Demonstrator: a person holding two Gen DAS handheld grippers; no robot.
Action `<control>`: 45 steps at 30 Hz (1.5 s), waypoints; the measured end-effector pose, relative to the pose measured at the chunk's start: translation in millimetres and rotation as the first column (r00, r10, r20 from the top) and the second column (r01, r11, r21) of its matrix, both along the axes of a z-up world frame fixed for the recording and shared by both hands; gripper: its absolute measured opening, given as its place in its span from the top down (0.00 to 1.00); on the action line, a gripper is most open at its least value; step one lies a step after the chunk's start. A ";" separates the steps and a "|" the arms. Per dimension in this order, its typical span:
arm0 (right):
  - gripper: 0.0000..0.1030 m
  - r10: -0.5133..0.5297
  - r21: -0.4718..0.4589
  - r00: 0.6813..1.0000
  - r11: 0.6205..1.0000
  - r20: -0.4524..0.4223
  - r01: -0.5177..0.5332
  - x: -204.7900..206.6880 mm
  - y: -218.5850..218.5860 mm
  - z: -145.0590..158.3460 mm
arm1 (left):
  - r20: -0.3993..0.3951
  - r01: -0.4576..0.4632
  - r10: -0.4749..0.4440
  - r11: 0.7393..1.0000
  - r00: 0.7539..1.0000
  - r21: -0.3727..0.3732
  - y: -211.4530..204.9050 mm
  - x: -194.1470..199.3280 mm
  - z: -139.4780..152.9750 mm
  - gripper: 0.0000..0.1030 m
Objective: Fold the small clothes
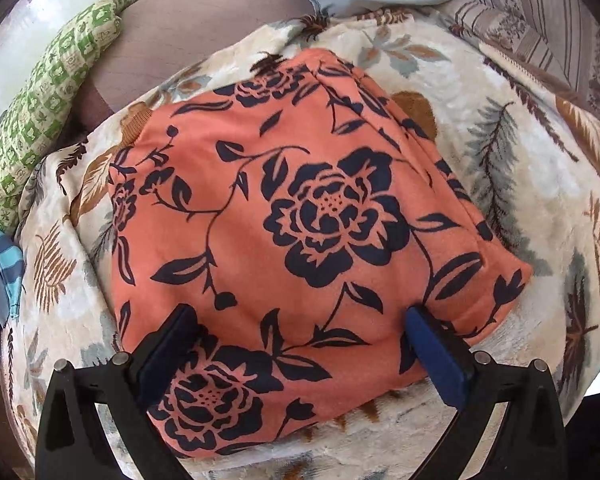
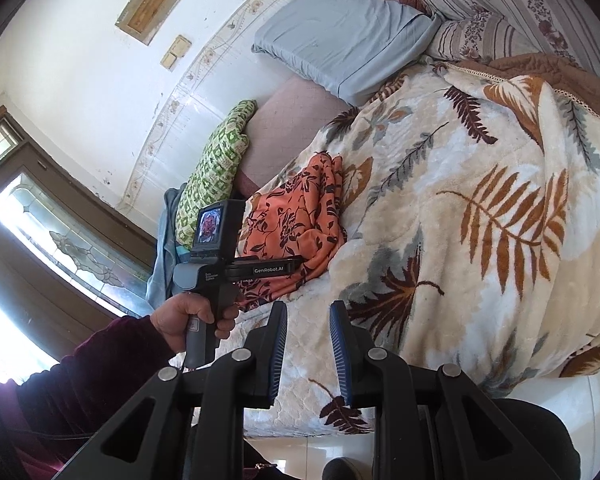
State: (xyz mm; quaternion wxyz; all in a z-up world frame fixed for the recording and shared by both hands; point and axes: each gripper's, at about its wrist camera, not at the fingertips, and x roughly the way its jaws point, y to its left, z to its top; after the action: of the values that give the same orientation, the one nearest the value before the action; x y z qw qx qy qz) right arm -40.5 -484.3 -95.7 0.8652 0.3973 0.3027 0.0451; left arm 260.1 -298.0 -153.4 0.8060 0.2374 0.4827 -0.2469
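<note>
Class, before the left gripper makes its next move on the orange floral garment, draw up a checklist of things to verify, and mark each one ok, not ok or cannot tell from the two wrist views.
1. Orange floral garment lies folded on the leaf-print blanket: ok.
2. Left gripper jaws stand wide open over the garment's near part: ok.
3. Left fingers pressing the cloth: cannot tell.
4. Right gripper holds nothing, jaws slightly apart, clear of the garment: ok.
5. Green patterned cloth lies apart from the garment, beside the blanket: ok.
6. Garment edges lined up neatly: cannot tell; the far side shows offset layers.
</note>
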 end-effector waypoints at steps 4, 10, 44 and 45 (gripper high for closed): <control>0.76 0.005 -0.001 1.000 1.000 0.000 -0.005 -0.1 -1.6 -1.3 | 0.037 -0.108 0.111 0.991 0.993 -0.076 26.2 17.3 17.0 0.00; 0.76 -0.007 0.033 1.000 0.999 -0.002 0.007 5.1 -5.8 -4.4 | -0.140 -0.293 0.283 0.954 0.949 -0.058 61.1 56.2 -24.6 0.00; 0.76 0.160 -0.222 0.978 0.957 -0.133 -0.186 236.6 73.7 -13.0 | 0.097 -0.233 0.248 0.961 0.964 -0.147 177.9 29.4 21.7 0.00; 0.76 0.185 -0.236 0.972 0.948 -0.143 -0.215 242.9 85.5 -15.2 | 0.086 -0.227 0.240 0.964 0.967 -0.137 173.8 29.1 15.0 0.00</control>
State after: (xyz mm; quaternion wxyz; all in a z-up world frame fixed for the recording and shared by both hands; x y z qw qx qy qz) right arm 202.4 -398.8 -110.9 0.8796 0.2545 0.3958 0.0705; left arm 289.2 -124.1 -138.3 0.8664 0.1394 0.4491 -0.1677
